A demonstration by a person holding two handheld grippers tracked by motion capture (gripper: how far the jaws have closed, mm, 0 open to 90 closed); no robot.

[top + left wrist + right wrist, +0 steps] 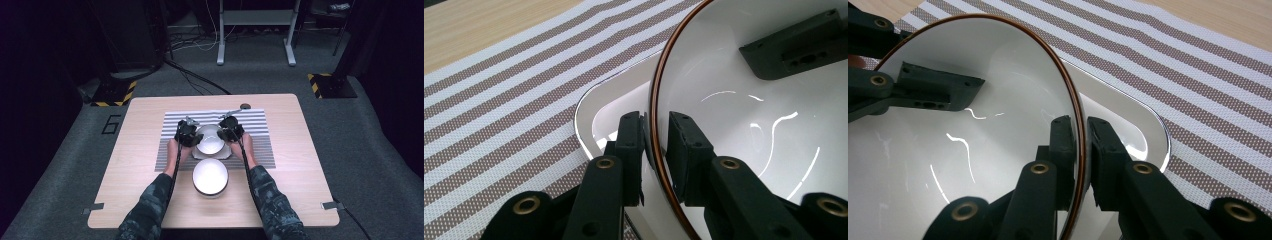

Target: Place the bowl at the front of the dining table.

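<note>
Gripping opposite rims, left tongs (188,133) and right tongs (231,128) pinch the glossy white brown-rimmed bowl (210,140), probably steadying it level over the white rounded-square plate (589,107).

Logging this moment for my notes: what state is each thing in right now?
Brown-rimmed white bowl: gripped at opposite rims, over the white square dish.
Second white round bowl: upright, empty, free on the table.
Striped placemat: flat under the dish.
Left gripper: shut on rim.
Right gripper: shut on rim.
</note>
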